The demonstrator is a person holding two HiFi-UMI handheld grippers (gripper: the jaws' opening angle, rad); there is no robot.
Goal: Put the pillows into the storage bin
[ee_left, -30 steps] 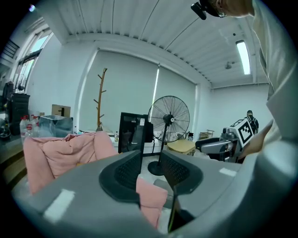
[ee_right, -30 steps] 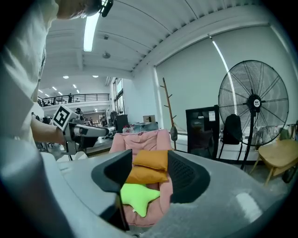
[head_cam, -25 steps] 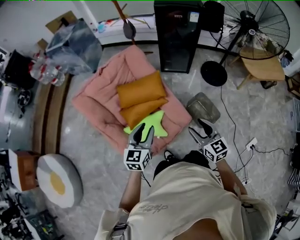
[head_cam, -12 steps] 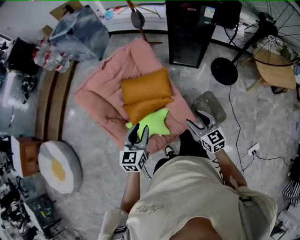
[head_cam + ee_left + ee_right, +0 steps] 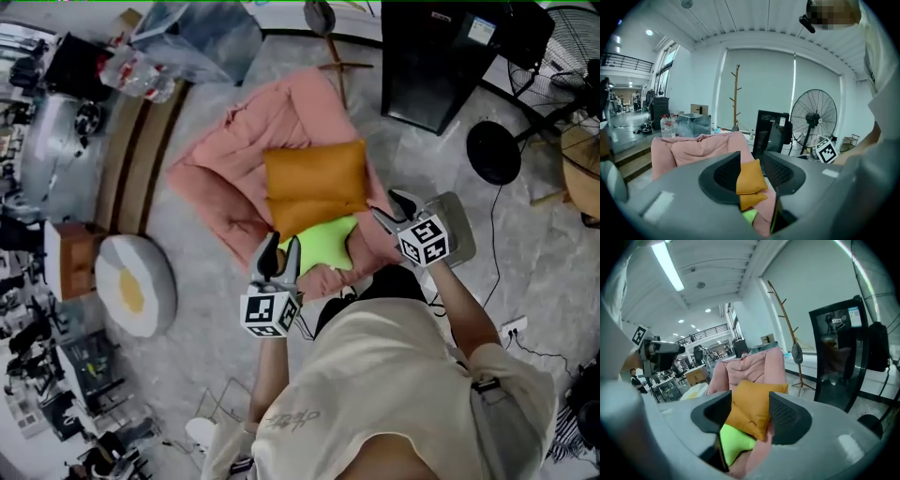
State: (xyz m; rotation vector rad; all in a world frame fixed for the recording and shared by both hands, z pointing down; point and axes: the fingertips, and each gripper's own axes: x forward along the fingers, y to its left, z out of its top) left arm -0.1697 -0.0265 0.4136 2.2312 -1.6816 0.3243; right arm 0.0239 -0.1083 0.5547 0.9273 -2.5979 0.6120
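Note:
Two orange pillows (image 5: 314, 173) (image 5: 307, 214) lie stacked on a pink floor cushion (image 5: 234, 159), with a bright green pillow (image 5: 325, 246) at their near edge. My left gripper (image 5: 278, 255) hovers at the green pillow's near left corner, jaws apart and empty. Along its jaws I see the orange pillows (image 5: 749, 177) and a bit of the green pillow (image 5: 750, 215) ahead. My right gripper (image 5: 396, 208) is just right of the orange pillows. Its jaws are opening, and nothing is between them. The orange pillow (image 5: 752, 411) and green pillow (image 5: 733, 441) lie beyond them.
A clear plastic bin (image 5: 202, 37) stands at the far left by several bottles. A grey container (image 5: 461, 230) sits just right of my right gripper. A black cabinet (image 5: 441, 56), a fan base (image 5: 494, 152), a coat stand (image 5: 736, 101) and an egg-shaped cushion (image 5: 131, 286) ring the area.
The person has stepped closer to the pink cushion. My right gripper has come up beside the orange pillows. My left gripper stays at the green pillow's near edge.

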